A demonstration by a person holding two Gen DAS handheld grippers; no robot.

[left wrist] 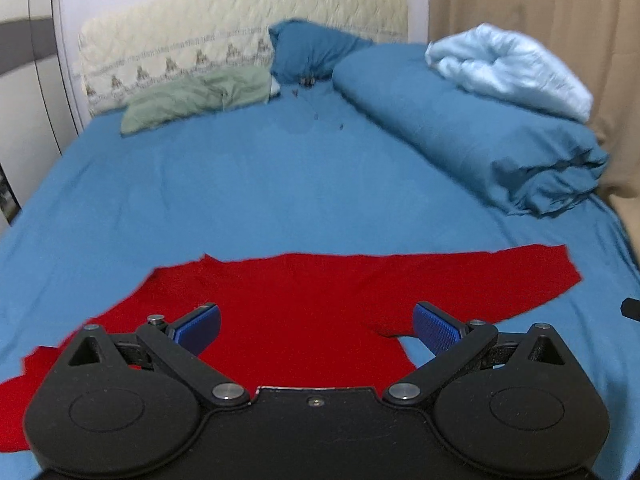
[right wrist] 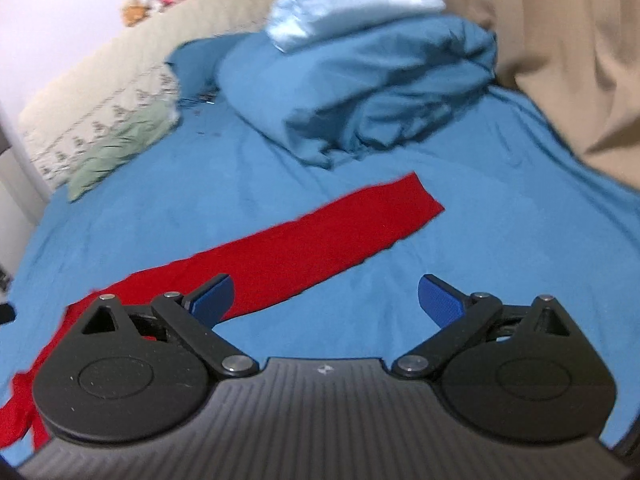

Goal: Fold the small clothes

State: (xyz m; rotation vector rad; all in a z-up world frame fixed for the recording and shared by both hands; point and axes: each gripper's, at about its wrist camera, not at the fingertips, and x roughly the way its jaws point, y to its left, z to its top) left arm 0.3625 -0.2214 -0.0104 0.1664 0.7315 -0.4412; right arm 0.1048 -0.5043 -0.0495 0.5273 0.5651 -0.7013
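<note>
Left tongs [left wrist: 316, 326] spread wide above the red top [left wrist: 300, 312], gripping nothing; right tongs [right wrist: 325, 300] gape empty beside its sleeve [right wrist: 320, 236] on the bed [left wrist: 240, 192].

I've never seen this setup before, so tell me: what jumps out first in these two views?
The red garment grabs the eye, spread flat on the near part of the blue bedsheet, one sleeve reaching out to the right. Both claws are open and empty: the left claw over the garment's body, the right claw beside that sleeve. Farther back, a folded blue duvet carries a pale blue blanket.
</note>
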